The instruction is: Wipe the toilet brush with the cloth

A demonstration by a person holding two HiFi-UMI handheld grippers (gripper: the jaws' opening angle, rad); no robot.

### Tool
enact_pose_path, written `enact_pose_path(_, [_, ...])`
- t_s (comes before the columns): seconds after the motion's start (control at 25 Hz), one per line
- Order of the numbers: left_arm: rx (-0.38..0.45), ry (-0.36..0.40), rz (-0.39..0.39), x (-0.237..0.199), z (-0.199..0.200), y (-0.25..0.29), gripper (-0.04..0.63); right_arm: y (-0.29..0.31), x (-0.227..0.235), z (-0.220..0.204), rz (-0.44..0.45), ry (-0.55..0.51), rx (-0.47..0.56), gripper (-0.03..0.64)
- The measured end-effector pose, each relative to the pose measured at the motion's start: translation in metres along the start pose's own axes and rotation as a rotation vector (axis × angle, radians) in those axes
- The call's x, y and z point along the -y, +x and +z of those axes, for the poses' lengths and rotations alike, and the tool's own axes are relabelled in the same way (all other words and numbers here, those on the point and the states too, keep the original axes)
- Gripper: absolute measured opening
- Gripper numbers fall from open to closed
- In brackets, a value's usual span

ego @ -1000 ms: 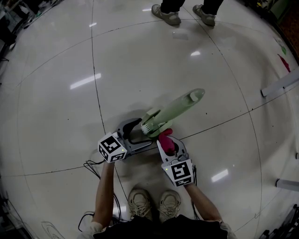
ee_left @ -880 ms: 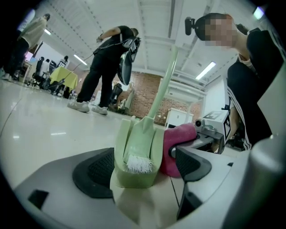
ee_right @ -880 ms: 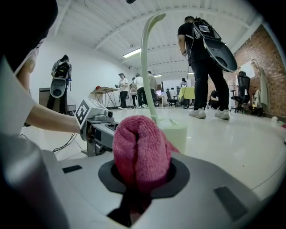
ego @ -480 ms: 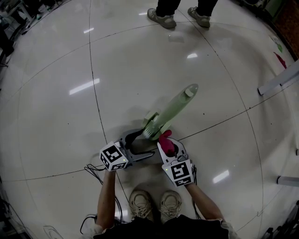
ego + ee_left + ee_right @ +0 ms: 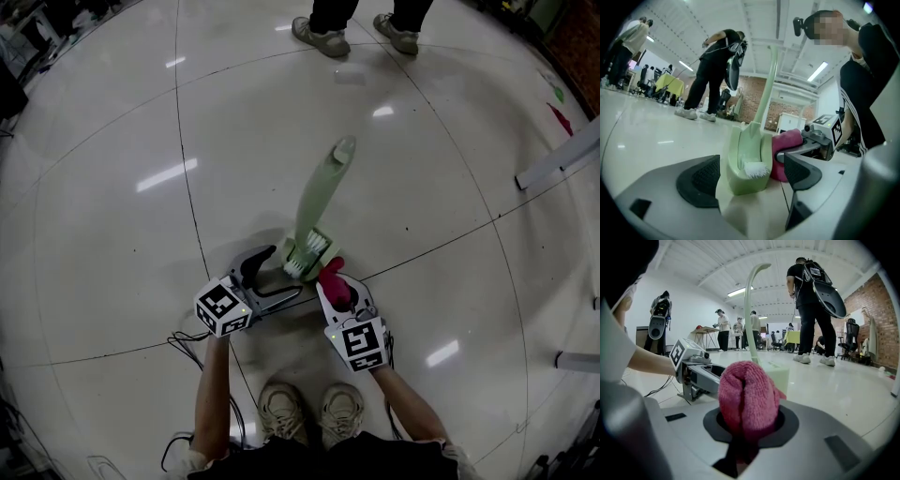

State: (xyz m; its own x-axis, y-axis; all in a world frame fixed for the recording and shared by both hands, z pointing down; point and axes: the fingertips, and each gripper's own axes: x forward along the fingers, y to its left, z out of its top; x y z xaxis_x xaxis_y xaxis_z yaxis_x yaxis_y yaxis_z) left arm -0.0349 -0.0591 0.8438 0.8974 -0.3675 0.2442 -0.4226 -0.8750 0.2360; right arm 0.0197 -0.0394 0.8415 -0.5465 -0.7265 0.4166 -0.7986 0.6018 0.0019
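Your left claw (image 5: pixel 281 273) was low over the floor (image 5: pixel 112 234) w/ jaws wide apart. The pale green toilet brush (image 5: pixel 319 202) had its head between them and its handle rising up and away from you. White bristles (image 5: pixel 754 169) showed inside the green head. On the left pad side the head overlapped the pad, so contact there couldn't be made out. On the right pad side there was a clear gap.

Your right claw (image 5: pixel 336 286) was clamped on the pink cloth (image 5: pixel 747 397), which bulged out in a rolled wad. It covered the pads, so the jaw tips themselves weren't visible. The cloth sat just beside the brush head, on your right of it; touching or not was hard to tell. In the right gripper view the wad hid most of the head, leaving one green corner and the curved handle above.

A black cable (image 5: pixel 183 337) trailed on the floor by your left arm, partly under it. A bystander's shoes (image 5: pixel 323 36) were at the far edge, w/ the legs cut off by the frame.
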Motion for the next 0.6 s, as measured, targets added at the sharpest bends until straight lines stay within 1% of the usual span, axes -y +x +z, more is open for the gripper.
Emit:
enact_pose_path(0.12, [-0.038, 0.006, -0.037, 0.004, -0.002, 0.012, 0.407, 0.001, 0.004, 0.000, -0.005, 0.002, -0.001, 0.069])
enact_pose_path(0.24, [-0.039, 0.016, -0.039, 0.010, -0.003, 0.011, 0.407, 0.002, 0.011, 0.001, -0.024, 0.009, -0.001, 0.069])
enact_pose_path(0.44, [-0.040, 0.025, -0.076, 0.025, -0.005, 0.017, 0.407, -0.001, 0.036, 0.001, -0.092, 0.049, -0.008, 0.069])
enact_pose_path(0.6, [-0.036, 0.021, -0.070, 0.027, -0.004, 0.019, 0.407, -0.005, 0.026, -0.003, -0.071, 0.068, -0.010, 0.069])
